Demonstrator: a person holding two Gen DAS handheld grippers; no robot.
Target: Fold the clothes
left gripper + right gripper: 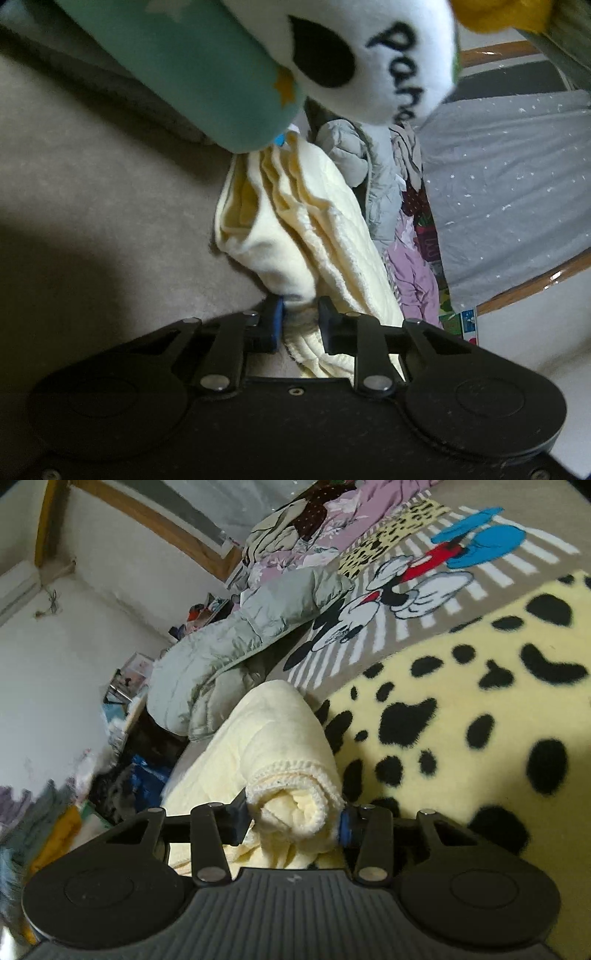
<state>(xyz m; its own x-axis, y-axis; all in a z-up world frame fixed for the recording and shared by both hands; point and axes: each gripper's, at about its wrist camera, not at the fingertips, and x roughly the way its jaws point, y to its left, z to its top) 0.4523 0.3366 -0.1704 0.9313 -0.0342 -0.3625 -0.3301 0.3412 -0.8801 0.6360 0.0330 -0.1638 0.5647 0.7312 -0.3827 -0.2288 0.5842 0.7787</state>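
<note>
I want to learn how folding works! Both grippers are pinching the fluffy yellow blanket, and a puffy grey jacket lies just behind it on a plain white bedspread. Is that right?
Almost. The bedspread is not plain white: the right wrist view shows it pale yellow with black spots, plus a cartoon mouse print further back. The rest holds: the left gripper and right gripper both pinch the yellow blanket, and the grey jacket lies just behind it.

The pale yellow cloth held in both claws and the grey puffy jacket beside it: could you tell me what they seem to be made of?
Pale yellow cloth: likely soft cotton terry or fleece, matte, with a nubbly pile and stitched hem. Grey puffy jacket: probably quilted synthetic shell, faintly sheeny, with padded stitched panels.
</note>
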